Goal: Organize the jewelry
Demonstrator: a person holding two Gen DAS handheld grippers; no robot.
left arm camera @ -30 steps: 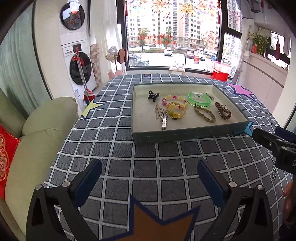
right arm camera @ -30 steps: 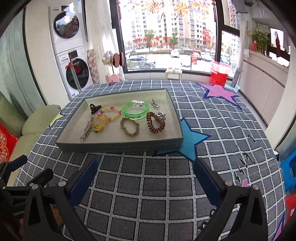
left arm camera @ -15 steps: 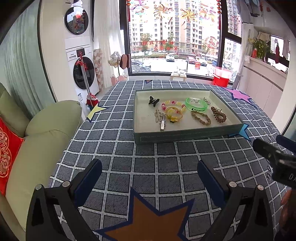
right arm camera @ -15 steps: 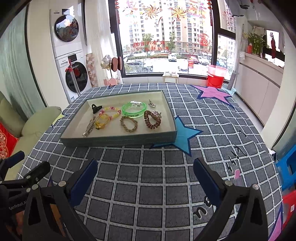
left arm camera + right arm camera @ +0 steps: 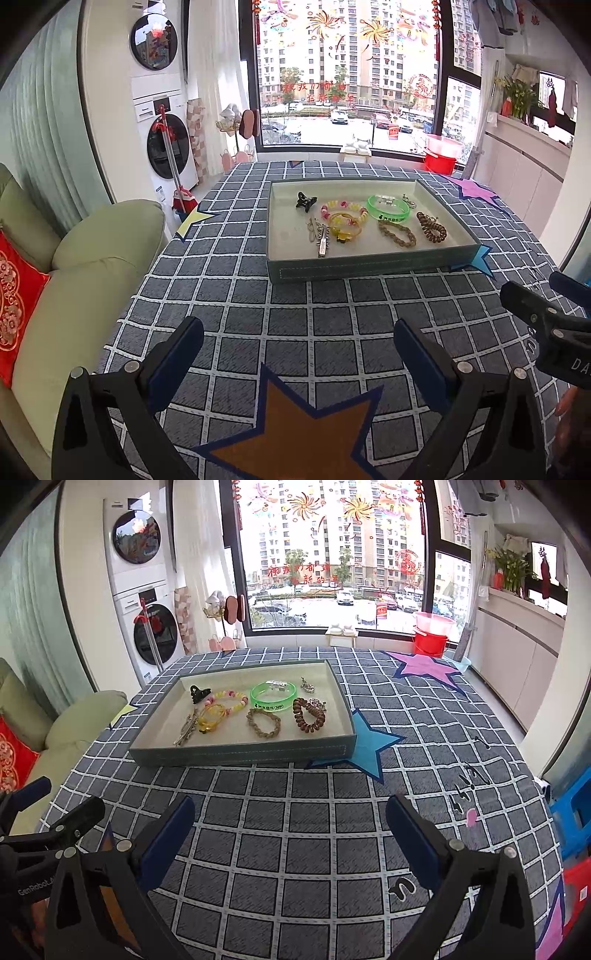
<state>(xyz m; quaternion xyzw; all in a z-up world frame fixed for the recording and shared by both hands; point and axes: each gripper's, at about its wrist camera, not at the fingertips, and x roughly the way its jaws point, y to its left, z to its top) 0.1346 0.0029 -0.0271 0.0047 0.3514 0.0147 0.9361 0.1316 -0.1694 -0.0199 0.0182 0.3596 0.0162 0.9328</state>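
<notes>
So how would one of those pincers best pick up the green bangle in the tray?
Probably from above, pinching the green bangle's near rim across its thin wall, one finger inside the ring. It lies flat on the tray floor, and small silver pieces crowd its far edge.

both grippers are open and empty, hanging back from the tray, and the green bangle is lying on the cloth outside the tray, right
Not quite. The green bangle lies inside the tray, among the other pieces, as the right wrist view shows. The rest holds: the left gripper and right gripper are open, empty and short of the tray.
</notes>
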